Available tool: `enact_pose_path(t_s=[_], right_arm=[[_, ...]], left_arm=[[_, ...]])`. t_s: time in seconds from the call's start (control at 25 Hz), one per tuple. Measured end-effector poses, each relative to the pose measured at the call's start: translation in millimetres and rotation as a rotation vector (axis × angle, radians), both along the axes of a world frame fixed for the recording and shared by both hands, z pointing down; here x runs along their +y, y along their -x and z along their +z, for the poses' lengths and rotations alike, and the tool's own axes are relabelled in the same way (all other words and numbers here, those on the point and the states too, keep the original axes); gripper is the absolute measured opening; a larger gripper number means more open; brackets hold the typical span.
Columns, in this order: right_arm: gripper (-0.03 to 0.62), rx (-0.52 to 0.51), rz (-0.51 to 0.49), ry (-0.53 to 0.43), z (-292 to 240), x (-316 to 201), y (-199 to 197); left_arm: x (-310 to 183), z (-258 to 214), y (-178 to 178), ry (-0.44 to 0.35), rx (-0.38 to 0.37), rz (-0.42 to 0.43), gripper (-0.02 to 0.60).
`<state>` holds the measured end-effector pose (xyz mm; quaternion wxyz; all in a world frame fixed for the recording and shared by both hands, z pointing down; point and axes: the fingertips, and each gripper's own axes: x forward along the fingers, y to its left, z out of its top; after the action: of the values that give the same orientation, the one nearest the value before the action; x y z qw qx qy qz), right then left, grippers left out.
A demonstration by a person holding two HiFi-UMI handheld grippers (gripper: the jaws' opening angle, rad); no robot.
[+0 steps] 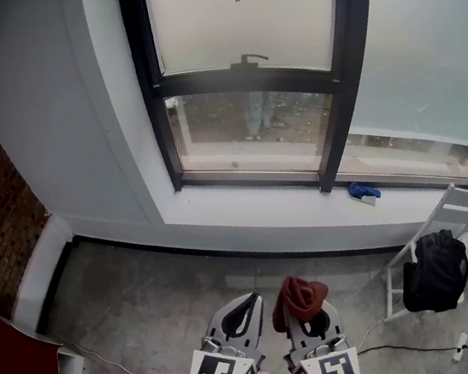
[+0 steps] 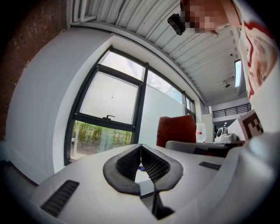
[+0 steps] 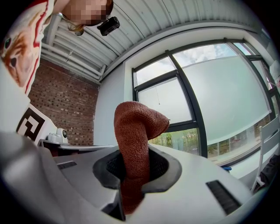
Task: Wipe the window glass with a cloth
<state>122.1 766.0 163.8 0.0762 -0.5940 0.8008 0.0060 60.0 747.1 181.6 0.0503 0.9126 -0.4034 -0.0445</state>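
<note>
While my right hand-held gripper [image 3: 134, 162] clamps the red cloth [image 3: 135, 127] and my left hand-held gripper [image 2: 141, 148] is closed on nothing, the window glass [image 1: 252, 127] is well apart, so I judge carrying the cloth up to it comes next.

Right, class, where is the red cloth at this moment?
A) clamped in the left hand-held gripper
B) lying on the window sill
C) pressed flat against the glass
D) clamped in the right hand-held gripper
D: the red cloth stands pinched between the jaws of the right hand-held gripper; the left hand-held gripper is shut on nothing.
</note>
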Motion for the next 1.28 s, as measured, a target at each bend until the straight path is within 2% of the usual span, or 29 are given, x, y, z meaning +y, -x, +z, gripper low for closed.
enact_pose_path(t_s=[0.28, 0.48, 0.92, 1.28], right_arm=[[0.084, 0.016, 0.044, 0.013, 6, -55, -15], [0.084, 0.022, 0.076, 0.012, 7, -123, -21], [0.084, 0.008, 0.153, -0.03, -19, -275, -25], [0.084, 0.002, 0.197, 0.037, 1, -336, -22]], left_arm=[[-59, 6, -11, 0.009, 0.017, 0.024, 0.021], [-129, 5, -19, -0.029, -0.005, 0.059, 0.021], [-288, -15, -24, -0.035, 0.006, 0.133, 0.021], [-358, -1, -24, 0.015, 0.02, 0.171, 0.021]])
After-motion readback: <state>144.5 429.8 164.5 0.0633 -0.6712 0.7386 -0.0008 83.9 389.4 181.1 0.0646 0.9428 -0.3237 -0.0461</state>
